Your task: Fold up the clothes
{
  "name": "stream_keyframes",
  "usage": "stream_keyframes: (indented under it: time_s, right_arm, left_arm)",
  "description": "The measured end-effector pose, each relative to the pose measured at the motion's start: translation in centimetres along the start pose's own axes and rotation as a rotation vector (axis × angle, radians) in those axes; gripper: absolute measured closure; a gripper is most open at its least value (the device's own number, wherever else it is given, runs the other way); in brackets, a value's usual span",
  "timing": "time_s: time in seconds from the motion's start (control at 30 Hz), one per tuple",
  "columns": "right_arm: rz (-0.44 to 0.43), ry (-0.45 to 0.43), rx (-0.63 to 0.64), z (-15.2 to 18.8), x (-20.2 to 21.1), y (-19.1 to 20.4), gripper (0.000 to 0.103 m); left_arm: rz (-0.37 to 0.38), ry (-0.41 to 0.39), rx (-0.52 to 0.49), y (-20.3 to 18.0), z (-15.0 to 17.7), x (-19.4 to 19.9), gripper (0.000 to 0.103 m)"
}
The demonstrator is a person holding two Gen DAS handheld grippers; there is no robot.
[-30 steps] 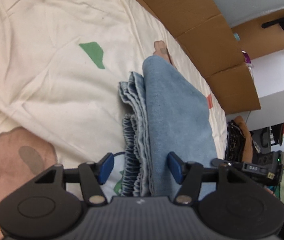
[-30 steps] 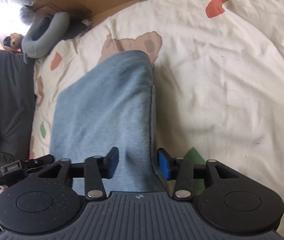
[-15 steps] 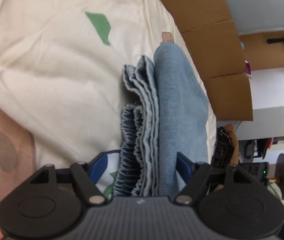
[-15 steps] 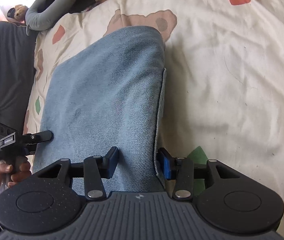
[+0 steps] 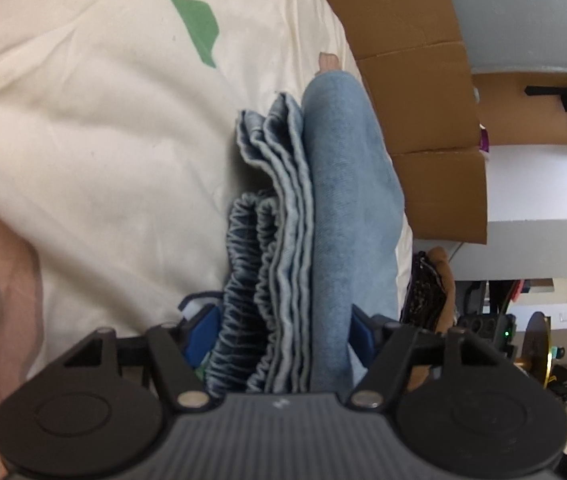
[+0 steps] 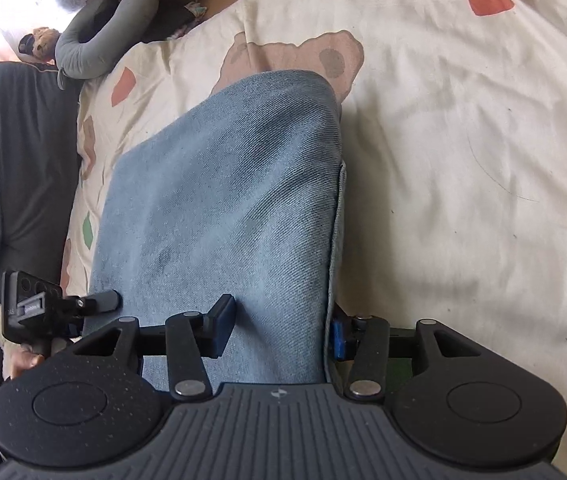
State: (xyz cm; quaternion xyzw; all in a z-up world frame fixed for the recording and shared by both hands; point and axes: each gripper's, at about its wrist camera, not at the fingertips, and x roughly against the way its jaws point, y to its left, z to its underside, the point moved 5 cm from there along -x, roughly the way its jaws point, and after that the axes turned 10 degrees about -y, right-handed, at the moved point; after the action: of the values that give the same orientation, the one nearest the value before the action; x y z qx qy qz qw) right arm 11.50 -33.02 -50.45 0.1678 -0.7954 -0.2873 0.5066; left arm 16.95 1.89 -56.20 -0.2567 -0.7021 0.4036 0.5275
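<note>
Two grippers hold the same near end of one folded light-blue denim garment [image 5: 347, 200], which lies on the bed, on a cream sheet with coloured patches and bear prints [image 5: 103, 140].

On the left side, the left gripper [image 5: 281, 332] takes the whole stack edge-on. The gathered elastic waistband and the wavy hems fill the space between its fingers. These fingers have just been closing a little, and both blue pads seem to touch the cloth, so I judge it is pinching the stack, though widely. From here the long axis of the garment runs straight away from the fingers, toward the brown cardboard sheets [image 5: 423, 120] that stand along the far side of the bed.

On the right side, the right gripper [image 6: 279, 332] has one finger on top of the smooth upper layer and the other at the seamed side edge. A ridge of denim is caught between them, about half open. Again the garment stretches forward from the fingers.

Neither hand is nearer, I think, because both are at the same short end. If the next move is to lay or slide the bundle, both must go together along that axis. Ahead the sheet is bare; a grey curved cushion [image 6: 95, 40] lies well apart at the far left corner.
</note>
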Motion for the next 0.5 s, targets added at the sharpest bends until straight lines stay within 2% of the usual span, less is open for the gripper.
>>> stream_keyframes:
  time_s: [0.07, 0.2, 0.27, 0.3, 0.37, 0.43, 0.5]
  right_arm:
    - [-0.021, 0.003, -0.021, 0.0, -0.4, -0.4, 0.048]
    - [-0.066, 0.023, -0.085, 0.0, -1.3, -1.4, 0.047]
    - [-0.092, 0.025, -0.085, -0.2, -1.3, -1.3, 0.059]
    - [-0.098, 0.023, -0.076, -0.3, -1.2, -1.1, 0.061]
    - [-0.105, 0.013, -0.066, -0.4, -0.7, -0.9, 0.075]
    - [-0.119, -0.003, -0.073, -0.6, 0.0, -0.9, 0.080]
    - [-0.121, -0.015, -0.067, -0.7, 0.6, -1.1, 0.082]
  left_arm:
    - [-0.003, 0.011, -0.013, -0.2, -0.1, -0.3, 0.027]
    - [-0.005, 0.035, -0.016, -0.5, -0.5, -0.8, 0.027]
    - [-0.006, 0.040, -0.017, -0.6, -0.6, -0.9, 0.030]
    - [-0.006, 0.040, -0.030, -0.9, -0.6, -1.0, 0.032]
    - [-0.006, 0.042, -0.052, -1.4, -0.5, -1.2, 0.038]
    - [0.010, 0.049, -0.054, -2.1, -0.3, -1.6, 0.042]
    - [-0.004, 0.051, -0.086, -2.7, -0.1, -1.8, 0.042]
